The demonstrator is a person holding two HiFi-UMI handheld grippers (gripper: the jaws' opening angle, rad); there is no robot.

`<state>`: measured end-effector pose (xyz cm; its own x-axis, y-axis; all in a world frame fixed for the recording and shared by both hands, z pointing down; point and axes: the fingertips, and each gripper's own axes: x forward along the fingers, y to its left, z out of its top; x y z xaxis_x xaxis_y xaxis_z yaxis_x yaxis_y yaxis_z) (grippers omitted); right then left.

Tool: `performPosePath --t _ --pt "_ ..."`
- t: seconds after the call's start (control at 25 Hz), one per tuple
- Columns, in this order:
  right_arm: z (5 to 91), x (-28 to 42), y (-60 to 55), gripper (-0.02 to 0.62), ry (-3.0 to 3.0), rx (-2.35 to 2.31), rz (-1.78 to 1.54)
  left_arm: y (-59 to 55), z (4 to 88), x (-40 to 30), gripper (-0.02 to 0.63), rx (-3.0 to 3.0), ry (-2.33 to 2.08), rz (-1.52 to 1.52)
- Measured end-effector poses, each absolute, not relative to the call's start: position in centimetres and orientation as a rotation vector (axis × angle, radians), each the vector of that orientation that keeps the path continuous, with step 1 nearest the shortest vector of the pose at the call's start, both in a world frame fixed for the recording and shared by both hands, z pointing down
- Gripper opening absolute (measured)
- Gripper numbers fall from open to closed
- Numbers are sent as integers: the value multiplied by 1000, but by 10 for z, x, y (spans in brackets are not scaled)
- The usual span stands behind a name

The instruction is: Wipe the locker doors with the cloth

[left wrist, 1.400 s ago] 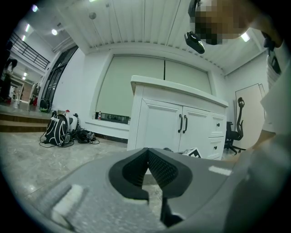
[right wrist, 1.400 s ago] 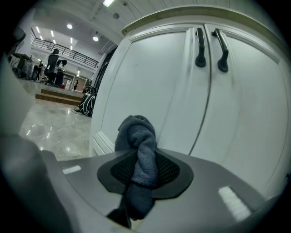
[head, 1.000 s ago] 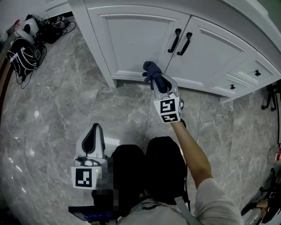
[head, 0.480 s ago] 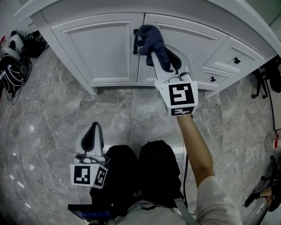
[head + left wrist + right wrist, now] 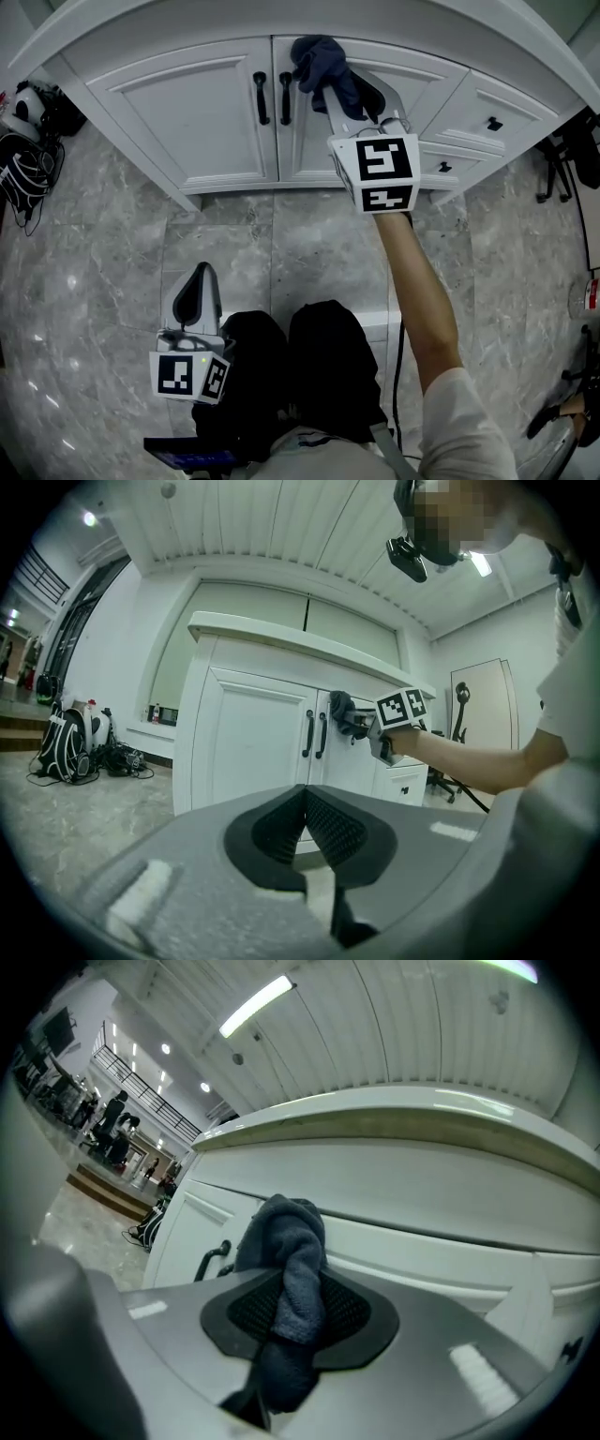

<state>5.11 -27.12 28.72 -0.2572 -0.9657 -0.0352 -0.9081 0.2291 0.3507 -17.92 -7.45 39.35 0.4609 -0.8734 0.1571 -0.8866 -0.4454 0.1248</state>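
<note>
A dark blue cloth [image 5: 319, 64] is bunched in my right gripper [image 5: 330, 75], which is shut on it; in the right gripper view the cloth [image 5: 292, 1269] hangs between the pads. The cloth presses against the top of the right white locker door [image 5: 375, 103], just right of the two black handles [image 5: 272, 97]. The left door [image 5: 187, 112] is closed. My left gripper [image 5: 197, 298] is held low near the person's knees, its jaws shut with nothing between them [image 5: 305, 832]. From the left gripper view I see the right gripper [image 5: 361, 726] at the door.
Small drawers with black knobs [image 5: 492, 124] sit right of the doors. Bags and cables [image 5: 23, 150] lie on the grey marble floor [image 5: 103, 309] at the left. Chair legs [image 5: 562, 159] stand at the right edge.
My right gripper has risen with the cloth from the bottom edge of the doors up to the top of the right door. The left gripper has stayed put.
</note>
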Motion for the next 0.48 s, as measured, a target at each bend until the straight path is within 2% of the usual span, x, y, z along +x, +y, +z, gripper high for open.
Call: performPosePath --t 0.48 --pt "292 200 -245 98 -2040 2078 -359 -72 397 -165 2 2533 -1509 123"
